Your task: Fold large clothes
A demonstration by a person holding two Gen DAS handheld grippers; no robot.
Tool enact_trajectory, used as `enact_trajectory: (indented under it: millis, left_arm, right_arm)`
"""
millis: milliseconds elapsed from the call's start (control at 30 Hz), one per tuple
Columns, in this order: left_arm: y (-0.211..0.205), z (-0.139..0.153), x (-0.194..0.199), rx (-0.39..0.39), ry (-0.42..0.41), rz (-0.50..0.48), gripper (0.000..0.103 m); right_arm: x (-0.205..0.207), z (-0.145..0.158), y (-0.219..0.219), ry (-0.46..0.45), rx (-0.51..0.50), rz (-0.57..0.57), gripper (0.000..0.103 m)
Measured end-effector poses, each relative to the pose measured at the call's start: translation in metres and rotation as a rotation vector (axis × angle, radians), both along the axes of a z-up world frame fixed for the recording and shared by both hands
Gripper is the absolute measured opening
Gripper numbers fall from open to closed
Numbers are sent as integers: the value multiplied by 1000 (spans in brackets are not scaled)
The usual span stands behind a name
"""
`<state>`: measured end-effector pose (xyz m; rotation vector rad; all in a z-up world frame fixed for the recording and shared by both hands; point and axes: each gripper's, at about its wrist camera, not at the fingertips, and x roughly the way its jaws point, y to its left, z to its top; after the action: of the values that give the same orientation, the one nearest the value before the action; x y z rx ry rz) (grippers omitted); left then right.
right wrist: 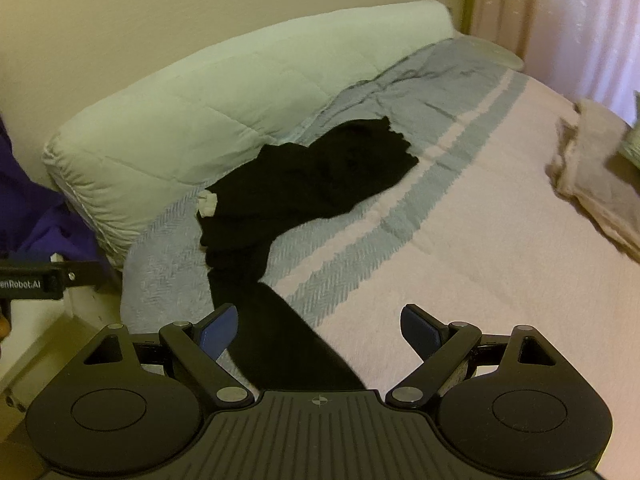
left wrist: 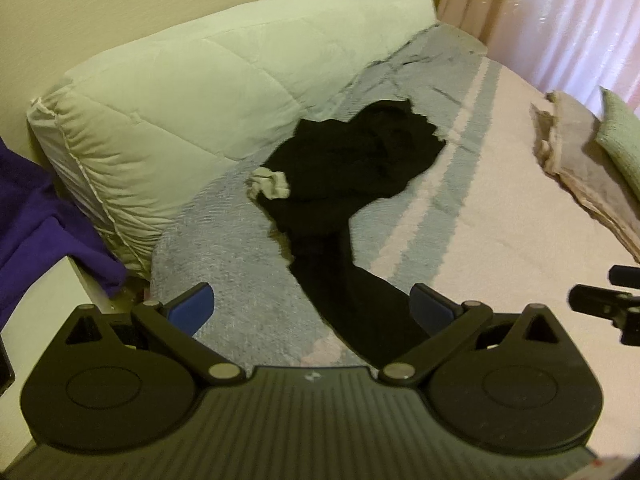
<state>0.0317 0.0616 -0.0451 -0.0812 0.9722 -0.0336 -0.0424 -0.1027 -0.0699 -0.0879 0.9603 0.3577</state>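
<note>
A black garment [left wrist: 352, 168] lies crumpled on the bed, with one long part trailing toward me. A small pale piece of cloth [left wrist: 269, 185] sits at its left edge. My left gripper [left wrist: 312, 307] hovers open above the trailing part, its blue pads wide apart and holding nothing. The right wrist view shows the same black garment [right wrist: 308, 184], its trailing part running between and under my right gripper [right wrist: 320, 332], which is open and empty too. Part of the right gripper's body shows at the right edge of the left wrist view.
The bed has a pink and grey-blue striped cover [left wrist: 500, 216]. A pale quilted duvet [left wrist: 192, 92] is rolled along the wall. Purple cloth [left wrist: 36, 220] hangs at the left. Folded beige and green items [left wrist: 584, 160] lie at the right, before pink curtains [left wrist: 560, 12].
</note>
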Motion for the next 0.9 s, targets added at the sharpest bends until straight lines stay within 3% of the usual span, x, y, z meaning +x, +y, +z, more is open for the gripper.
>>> enact_trajectory:
  millis: [267,500,700,900]
  left_arm:
    - [4,-14,46,78,26,39,102]
    - [9,-35,91,121,42,46,102]
    - [16,-68,139,162,36,-59,102]
    - [28,-121,188,170,37,-212,102]
  right_arm:
    - [77,-39,-9,-2,29,127,86]
    - [124,-67,8,-45,-19,270,86]
    - [152,-98,42,-78,-67,403,86]
    - [178,-156,95,-88,-128,539,86]
